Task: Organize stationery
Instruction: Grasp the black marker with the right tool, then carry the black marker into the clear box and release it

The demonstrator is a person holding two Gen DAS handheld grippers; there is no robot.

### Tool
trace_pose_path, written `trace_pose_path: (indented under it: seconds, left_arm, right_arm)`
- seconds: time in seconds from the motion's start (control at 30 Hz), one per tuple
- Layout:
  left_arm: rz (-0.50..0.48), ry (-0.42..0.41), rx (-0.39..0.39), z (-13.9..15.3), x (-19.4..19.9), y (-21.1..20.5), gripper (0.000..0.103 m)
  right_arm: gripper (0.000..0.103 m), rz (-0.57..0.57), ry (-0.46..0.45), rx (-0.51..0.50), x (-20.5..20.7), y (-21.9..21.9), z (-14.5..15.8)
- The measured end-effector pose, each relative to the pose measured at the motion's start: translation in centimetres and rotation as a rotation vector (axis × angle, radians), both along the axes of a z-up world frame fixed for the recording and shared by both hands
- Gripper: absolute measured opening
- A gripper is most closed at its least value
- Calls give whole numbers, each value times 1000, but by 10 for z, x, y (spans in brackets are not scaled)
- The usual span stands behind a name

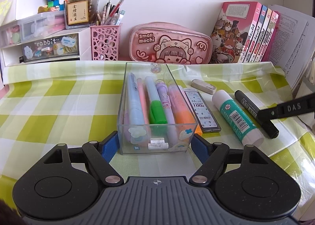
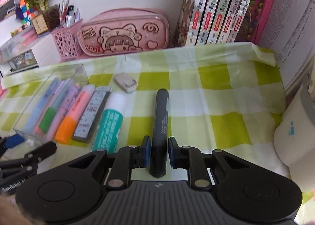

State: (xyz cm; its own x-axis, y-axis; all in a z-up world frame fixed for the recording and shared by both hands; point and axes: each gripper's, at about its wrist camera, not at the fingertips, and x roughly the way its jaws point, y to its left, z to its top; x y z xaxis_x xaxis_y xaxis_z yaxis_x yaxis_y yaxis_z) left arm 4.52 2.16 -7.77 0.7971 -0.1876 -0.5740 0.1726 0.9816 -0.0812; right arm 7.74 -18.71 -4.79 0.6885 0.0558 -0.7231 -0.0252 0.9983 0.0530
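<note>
A clear plastic box [image 1: 137,136] holds several pastel pens and a green-capped highlighter [image 1: 156,112]. My left gripper [image 1: 155,142] is shut on the box, with a blue pad against each side wall at its near end. A black marker [image 2: 160,122] lies on the checked cloth, pointing away from me. My right gripper [image 2: 159,146] straddles the marker's near end. Its jaws stand open, with a thin gap showing at the right pad [image 2: 173,150]. An orange highlighter [image 2: 67,126], a lead refill case [image 2: 92,116], a glue stick [image 2: 110,124] and an eraser [image 2: 126,82] lie beside the box.
A pink pencil case [image 1: 169,45], a pink pen cup [image 1: 105,42] and drawer units [image 1: 49,47] line the back wall. Books [image 2: 222,8] stand at the back right. A white roll [image 2: 293,136] sits at the right edge. Bare cloth lies right of the marker.
</note>
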Motion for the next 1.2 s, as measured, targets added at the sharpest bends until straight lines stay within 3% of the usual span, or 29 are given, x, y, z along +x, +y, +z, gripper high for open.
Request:
trace_pose_path:
  seconds: [0.23, 0.5, 0.7, 0.93, 1.2]
  left_arm:
    - [-3, 1, -14, 1, 1, 3, 77]
    - [8, -30, -9, 3, 6, 0, 77]
    - [8, -21, -25, 2, 7, 2, 77]
    - [7, -10, -40, 1, 8, 4, 77]
    - [7, -7, -71, 1, 8, 8, 78]
  right_arm:
    - [46, -10, 34, 51, 30, -7, -5]
    - [44, -10, 41, 15, 44, -3, -7]
    - [44, -34, 4, 76, 46, -9, 9]
    - [44, -25, 6, 285, 54, -4, 34]
    - [44, 40, 75, 465, 66, 50, 35]
